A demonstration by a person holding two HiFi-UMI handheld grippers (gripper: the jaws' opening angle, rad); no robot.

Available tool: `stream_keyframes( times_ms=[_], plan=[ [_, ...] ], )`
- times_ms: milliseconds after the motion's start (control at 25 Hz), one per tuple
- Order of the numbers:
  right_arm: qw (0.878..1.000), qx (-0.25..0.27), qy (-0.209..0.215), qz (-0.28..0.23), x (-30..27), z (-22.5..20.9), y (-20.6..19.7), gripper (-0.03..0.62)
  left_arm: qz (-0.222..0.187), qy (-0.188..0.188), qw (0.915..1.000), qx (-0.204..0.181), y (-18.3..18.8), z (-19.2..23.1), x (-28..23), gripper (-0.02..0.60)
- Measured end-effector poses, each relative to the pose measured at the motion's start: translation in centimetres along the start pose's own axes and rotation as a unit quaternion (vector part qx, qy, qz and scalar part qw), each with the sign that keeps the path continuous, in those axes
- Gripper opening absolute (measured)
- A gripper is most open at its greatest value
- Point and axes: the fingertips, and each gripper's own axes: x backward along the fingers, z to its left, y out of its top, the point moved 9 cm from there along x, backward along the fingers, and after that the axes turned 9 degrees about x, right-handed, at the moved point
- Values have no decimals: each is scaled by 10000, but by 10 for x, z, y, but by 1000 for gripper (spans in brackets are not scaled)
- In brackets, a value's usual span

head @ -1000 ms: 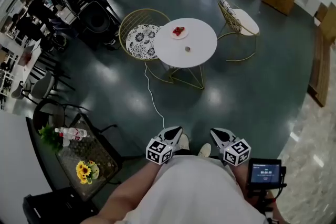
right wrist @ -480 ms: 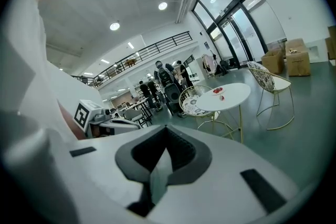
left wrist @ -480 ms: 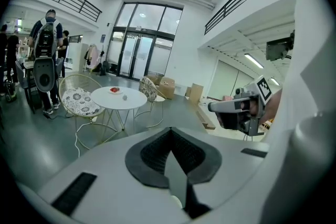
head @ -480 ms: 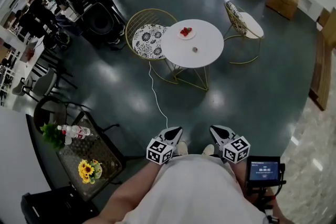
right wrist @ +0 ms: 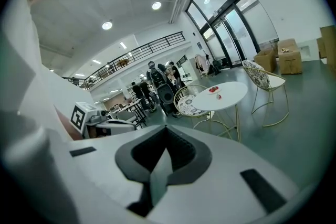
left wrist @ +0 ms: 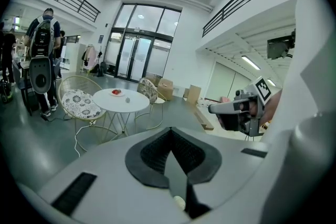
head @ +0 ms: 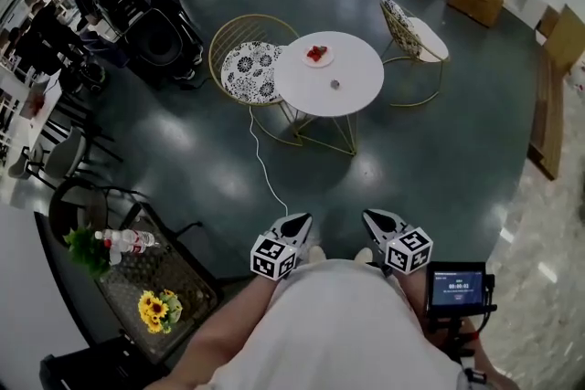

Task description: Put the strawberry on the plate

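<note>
Both tools were idle. The left tool [head: 296, 224] was closed, pads together, nothing between them. The right tool [head: 377, 220] was the same: closed and empty. Both were held low against the person's body, pointing out over the dark green polished floor [head: 430, 160].

The target was well apart from both. The round white worktop on gold wire legs [head: 343, 91] stood across the floor. Near its far-left edge sat the small white plate [head: 317, 59] with red fruit on it, which I took to be the strawberry [head: 316, 53]; too small to count pieces. A small pale grey object [head: 335, 85] stood alone nearer the worktop's middle; couldn't identify it.

Change over the last second was minor. The worktop drifted right, then back left in the head view, at about the same size. The tools kept their spot by the body. That reads as head sway or slow steps, not a real approach.

For the task: nothing was under way. The red fruit already looked to be on the plate, so either the goal was met or another piece needed moving; couldn't settle that from this range. The next step would mean closing the gap to the worktop, watching the thin white cable [head: 265, 164] on the floor and the gold wire chair with patterned cushion [head: 247, 68] just beside the worktop.
</note>
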Motion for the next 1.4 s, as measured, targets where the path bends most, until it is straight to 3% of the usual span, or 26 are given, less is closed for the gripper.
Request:
stream_keyframes(
  times_ms=[480,1000,1400],
  plan=[
    [9997,-19,-249,4,-27,17,11,5,-17,-103,9999,-109,8,34,14,6],
    [9985,31,-526,156,-54,37,10,5,15,-184,9997,129,-3,71,30,6],
    [9986,149,-435,278,-80,24,20,5,-42,-85,9995,292,3,93,21,6]
  ],
)
